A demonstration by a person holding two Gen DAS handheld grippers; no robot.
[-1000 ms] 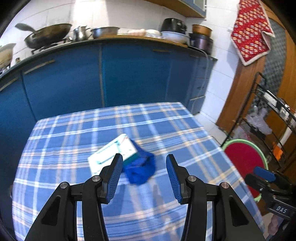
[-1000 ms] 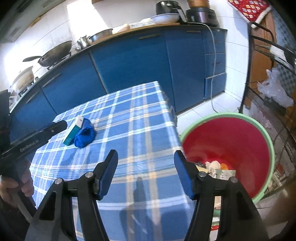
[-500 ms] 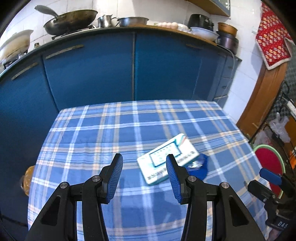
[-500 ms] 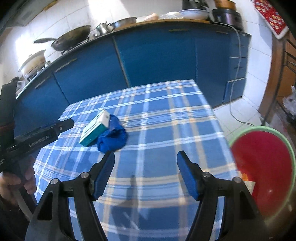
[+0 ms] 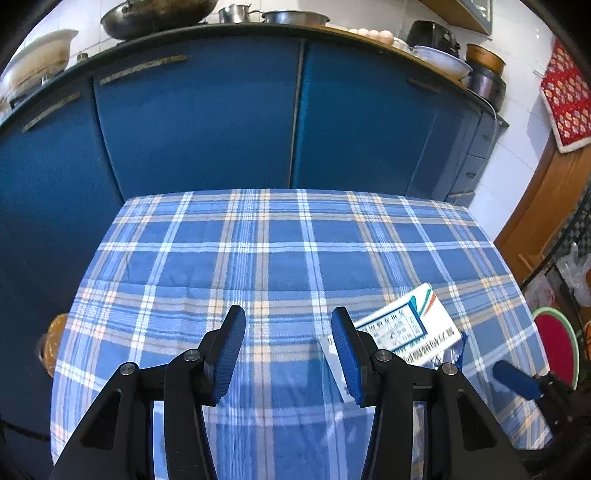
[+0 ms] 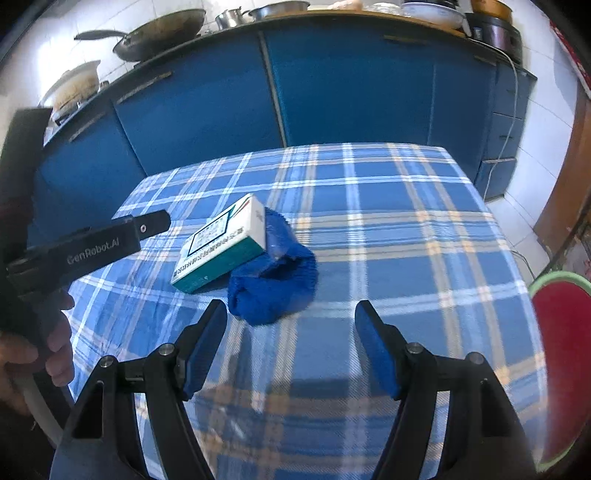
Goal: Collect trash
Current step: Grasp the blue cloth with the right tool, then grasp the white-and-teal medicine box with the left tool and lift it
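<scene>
A white and teal carton [image 6: 221,245] lies on the blue checked tablecloth [image 6: 388,229], leaning on a crumpled blue wrapper [image 6: 273,286]. My right gripper [image 6: 291,347] hangs just in front of the wrapper, its jaws wide and holding nothing. In the left wrist view the carton [image 5: 402,328] lies to the right of my left gripper [image 5: 288,349], partly hidden by its right finger. That gripper is open over bare cloth, nothing between its pads. Only a sliver of the wrapper [image 5: 461,350] shows there. The red bin with a green rim [image 6: 561,358] stands on the floor off the table's right side.
Blue kitchen cabinets [image 5: 207,122] run behind the table, with a wok [image 6: 159,35], pots and bowls on the counter. A hand [image 6: 33,354] holds the left gripper's handle at the left of the right wrist view. A wire rack [image 5: 576,258] and a wooden door stand right.
Both grippers swung left across the table and dropped slightly. The carton slid from the left gripper's centre to its right. The right gripper widened a little and now faces the wrapper, away from the bin.
</scene>
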